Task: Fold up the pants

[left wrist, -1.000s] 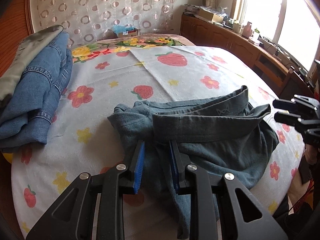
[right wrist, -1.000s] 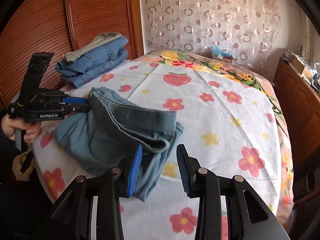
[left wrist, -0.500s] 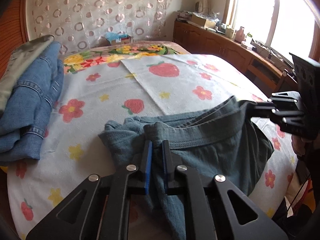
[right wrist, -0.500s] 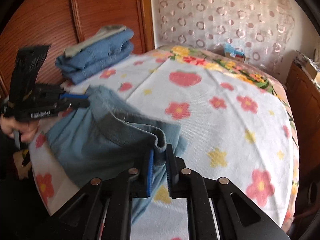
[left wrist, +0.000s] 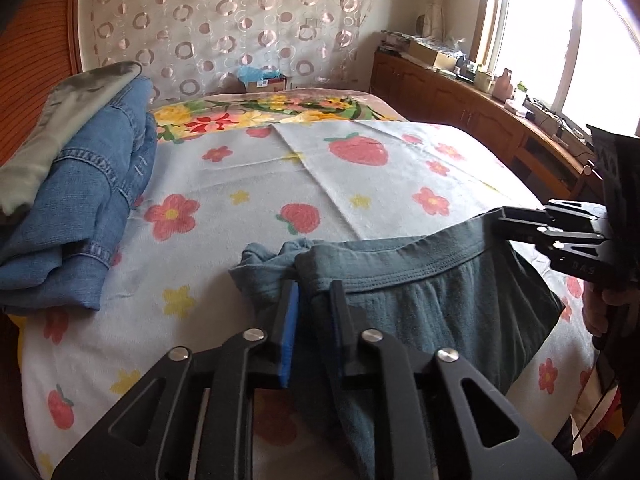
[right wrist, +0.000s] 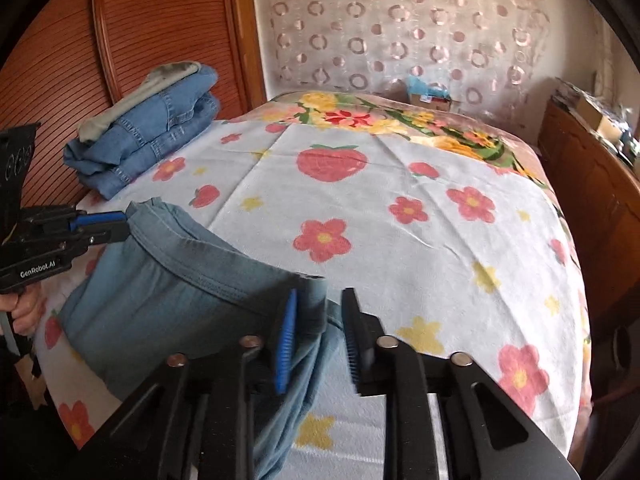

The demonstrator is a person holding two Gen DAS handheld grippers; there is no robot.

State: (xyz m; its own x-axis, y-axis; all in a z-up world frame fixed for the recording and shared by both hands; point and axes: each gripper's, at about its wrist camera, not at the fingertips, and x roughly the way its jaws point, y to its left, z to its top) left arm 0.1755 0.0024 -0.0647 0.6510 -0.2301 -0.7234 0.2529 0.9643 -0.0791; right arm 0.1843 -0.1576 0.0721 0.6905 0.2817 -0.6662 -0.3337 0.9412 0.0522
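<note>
Grey-blue pants (left wrist: 436,304) hang stretched by their waistband above the near edge of the flowered bed. My left gripper (left wrist: 314,300) is shut on the left end of the waistband. My right gripper (right wrist: 320,316) is shut on the other end; it also shows at the right of the left wrist view (left wrist: 504,224), clamped on the band. In the right wrist view the pants (right wrist: 160,292) span from my fingers to the left gripper (right wrist: 120,226). The legs hang below, out of sight.
The bed sheet (left wrist: 380,184) with strawberries and flowers lies flat behind the pants. A stack of folded jeans (left wrist: 80,208) with a grey garment on top sits at the bed's far left. A wooden cabinet (left wrist: 480,112) runs under the window at right.
Both grippers closed on the waistband ends, then moved apart and lifted. The waistband went from crumpled on the bed to pulled taut between them.
</note>
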